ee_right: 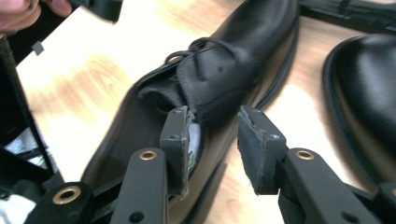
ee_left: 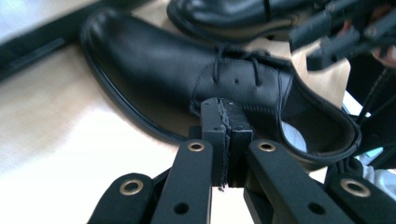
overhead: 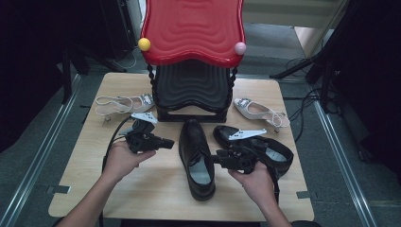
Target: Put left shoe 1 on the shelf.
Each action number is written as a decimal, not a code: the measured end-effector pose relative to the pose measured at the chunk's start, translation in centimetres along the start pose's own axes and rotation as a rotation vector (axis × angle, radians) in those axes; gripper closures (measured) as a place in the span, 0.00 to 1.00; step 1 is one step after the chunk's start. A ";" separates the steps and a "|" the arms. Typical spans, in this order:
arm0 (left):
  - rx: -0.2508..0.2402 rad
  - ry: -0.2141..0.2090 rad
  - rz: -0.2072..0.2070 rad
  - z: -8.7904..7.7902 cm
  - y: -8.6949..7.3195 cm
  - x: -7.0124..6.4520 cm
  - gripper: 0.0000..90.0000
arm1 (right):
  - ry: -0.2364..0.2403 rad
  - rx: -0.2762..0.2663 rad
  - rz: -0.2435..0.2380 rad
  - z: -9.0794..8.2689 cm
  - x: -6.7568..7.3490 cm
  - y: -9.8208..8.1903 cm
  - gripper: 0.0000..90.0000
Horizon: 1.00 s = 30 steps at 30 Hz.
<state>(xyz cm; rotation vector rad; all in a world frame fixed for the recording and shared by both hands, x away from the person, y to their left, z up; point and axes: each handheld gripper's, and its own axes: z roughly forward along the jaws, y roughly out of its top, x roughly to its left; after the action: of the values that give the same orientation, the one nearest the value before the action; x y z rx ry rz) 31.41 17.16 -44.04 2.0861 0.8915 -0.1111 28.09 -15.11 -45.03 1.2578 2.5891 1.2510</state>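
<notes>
So on my high view I've got 2 black lace-up dress shoes sitting in the lower middle of the wooden surface [overhead: 156, 189]. The left black shoe [overhead: 196, 158] lies toe up toward the red-topped shoe rack [overhead: 191, 30], heel opening toward me at the bottom of the frame. The right black shoe [overhead: 265, 149] sits just beside it, angled off to the right.

My left gripper [overhead: 168, 143] is at center-left of the frame, pointing right at the side of the left black shoe. In the left gripper view its fingers [ee_left: 217, 123] are pressed flat together with nothing between them, and the shoe's laced side is right behind them. Can't tell if the tips actually touch the leather.

My right gripper [overhead: 218, 157] is at center-right, pointing left at the same shoe from the other side. In the right gripper view its fingers [ee_right: 177, 135] stand apart, straddling the shoe's collar near the laces: 1 sits on the inside of the opening, the other on the outside with a gap between it and the leather, so no squeeze on it.

2 white slingback heels lie further up: 1 at the left of the rack [overhead: 124, 104], 1 at the right [overhead: 260, 111]. The rack also has a yellow knob [overhead: 144, 44] and a pink knob [overhead: 240, 48] on its top corners.
</notes>
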 end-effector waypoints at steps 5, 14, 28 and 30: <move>-0.026 -0.002 0.040 -0.9 1.2 -0.1 1.00 | 0.004 0.010 -0.052 0.2 1.3 0.0 0.68; -0.031 0.005 0.063 -2.1 3.8 -0.5 1.00 | 0.069 0.038 -0.069 0.6 3.5 0.2 0.73; -0.056 -0.030 0.159 -4.6 9.5 -0.9 1.00 | 0.118 0.142 -0.048 3.6 5.4 0.4 0.71; -0.063 -0.027 0.175 -5.2 10.5 -0.9 1.00 | 0.111 0.155 -0.046 3.7 5.5 0.6 0.70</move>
<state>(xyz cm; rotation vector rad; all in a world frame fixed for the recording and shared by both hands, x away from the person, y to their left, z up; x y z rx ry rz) 36.17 16.31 -33.31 2.0887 0.6845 -0.0188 25.97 -8.84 -45.47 1.1747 2.8246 1.1649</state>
